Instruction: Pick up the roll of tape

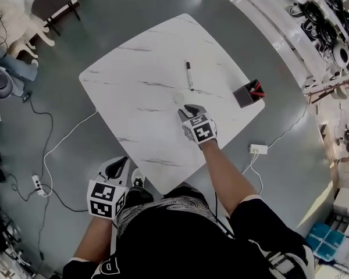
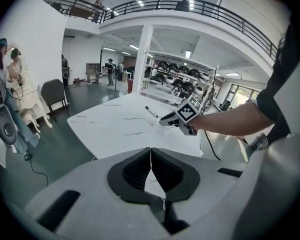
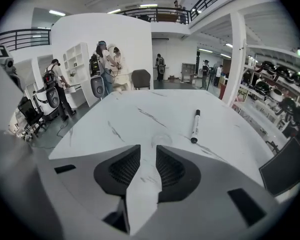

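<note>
On the marble table [image 1: 139,68], a clear, flat-lying roll of tape [image 3: 161,139]

Tape roll [image 3: 162,138] barely made out against marble table [image 3: 120,114] (clear, faint ring). Black box [image 3: 286,167] cut off by right edge.
</note>
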The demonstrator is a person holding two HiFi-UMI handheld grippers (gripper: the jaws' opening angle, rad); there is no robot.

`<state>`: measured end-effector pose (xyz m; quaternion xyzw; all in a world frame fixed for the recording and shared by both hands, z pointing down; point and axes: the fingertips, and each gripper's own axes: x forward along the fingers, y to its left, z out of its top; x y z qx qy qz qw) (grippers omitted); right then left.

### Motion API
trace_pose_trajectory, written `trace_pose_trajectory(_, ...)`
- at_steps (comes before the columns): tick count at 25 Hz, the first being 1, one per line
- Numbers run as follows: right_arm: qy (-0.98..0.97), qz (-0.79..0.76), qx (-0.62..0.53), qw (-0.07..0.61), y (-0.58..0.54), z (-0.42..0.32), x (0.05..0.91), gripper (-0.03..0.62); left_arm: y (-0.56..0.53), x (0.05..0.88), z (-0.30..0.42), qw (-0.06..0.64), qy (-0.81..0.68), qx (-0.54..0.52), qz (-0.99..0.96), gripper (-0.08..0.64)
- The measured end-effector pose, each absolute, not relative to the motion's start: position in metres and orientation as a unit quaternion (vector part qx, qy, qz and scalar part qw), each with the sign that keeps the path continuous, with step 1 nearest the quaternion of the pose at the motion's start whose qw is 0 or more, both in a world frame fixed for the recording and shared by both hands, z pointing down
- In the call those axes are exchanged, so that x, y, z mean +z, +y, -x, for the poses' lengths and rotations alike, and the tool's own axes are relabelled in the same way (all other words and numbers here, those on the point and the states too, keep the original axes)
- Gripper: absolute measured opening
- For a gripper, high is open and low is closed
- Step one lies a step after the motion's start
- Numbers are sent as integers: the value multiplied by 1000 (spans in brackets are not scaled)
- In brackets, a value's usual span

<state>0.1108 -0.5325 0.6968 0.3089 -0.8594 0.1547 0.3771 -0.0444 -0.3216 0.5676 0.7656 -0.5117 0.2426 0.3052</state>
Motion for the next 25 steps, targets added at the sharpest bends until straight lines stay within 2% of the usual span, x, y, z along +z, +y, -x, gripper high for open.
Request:
trace_pose_trajectory(11, -846, -300, 148, 416, -581, -97, 734, 223, -326, 574, 50, 318, -541, 238, -742, 20)
trace_pose_trajectory(22, -846, -296, 169, 410, -583, -91, 746, 238, -323, 572, 63, 321, -549, 235, -735, 20)
trace_pose_trajectory(25, -842, -303, 183, 407, -583, -93, 745, 225, -324, 569, 64, 315, -545, 236, -740, 20)
